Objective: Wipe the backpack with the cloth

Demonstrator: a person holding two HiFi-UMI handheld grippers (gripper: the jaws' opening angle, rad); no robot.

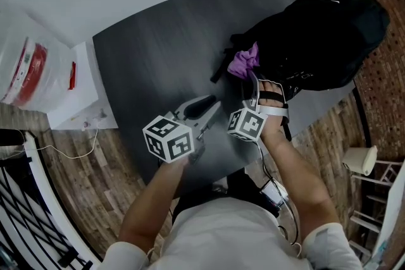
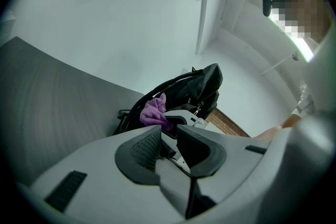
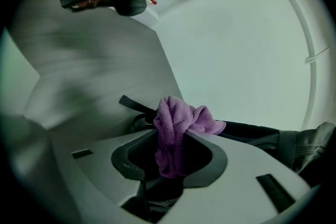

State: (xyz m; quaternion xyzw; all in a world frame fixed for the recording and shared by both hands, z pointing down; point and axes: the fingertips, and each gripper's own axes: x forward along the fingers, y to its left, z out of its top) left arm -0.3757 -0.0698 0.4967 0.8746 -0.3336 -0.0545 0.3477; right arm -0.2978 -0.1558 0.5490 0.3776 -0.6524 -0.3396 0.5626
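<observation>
From the head view we see the black backpack [image 1: 316, 35] lying at the far right of the dark table [image 1: 152, 54], with the purple cloth [image 1: 243, 62] against its near left edge. The right gripper [image 1: 253, 82] reaches to the cloth, and the left gripper [image 1: 204, 105] rests just beside it over bare tabletop. In the left gripper view we find its jaws slightly apart with nothing between them. In the right gripper view the jaws pinch the cloth, which bunches above them in front of the backpack.
</observation>
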